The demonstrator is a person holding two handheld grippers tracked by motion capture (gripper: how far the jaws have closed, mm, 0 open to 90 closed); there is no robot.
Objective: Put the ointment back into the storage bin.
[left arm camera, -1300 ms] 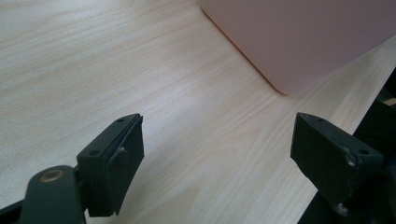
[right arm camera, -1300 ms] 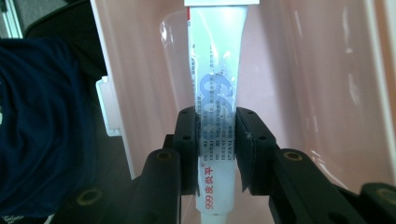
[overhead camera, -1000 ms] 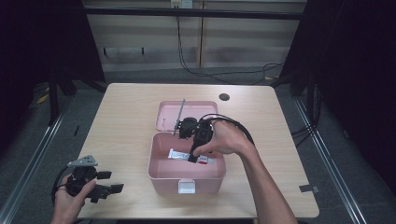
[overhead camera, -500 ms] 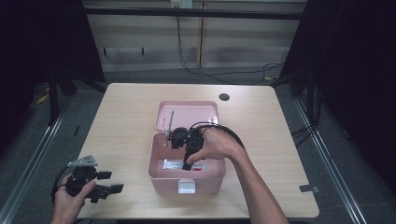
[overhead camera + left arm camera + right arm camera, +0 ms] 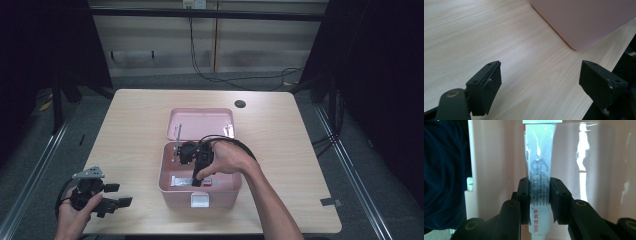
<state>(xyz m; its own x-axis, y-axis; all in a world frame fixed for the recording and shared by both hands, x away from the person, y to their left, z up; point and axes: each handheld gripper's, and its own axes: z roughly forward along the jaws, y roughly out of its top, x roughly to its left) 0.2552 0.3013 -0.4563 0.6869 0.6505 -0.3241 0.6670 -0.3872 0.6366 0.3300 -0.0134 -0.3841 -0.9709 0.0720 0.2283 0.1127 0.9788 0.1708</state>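
The right gripper [image 5: 196,180] has moved from the back of the pink box [image 5: 166,185], at frame centre, down to its front part, and its jaws now pinch a white tube [image 5: 539,180] lying inside. A lift out looks likely. At lower left, the left gripper [image 5: 116,202] stays spread over the table [image 5: 130,130].
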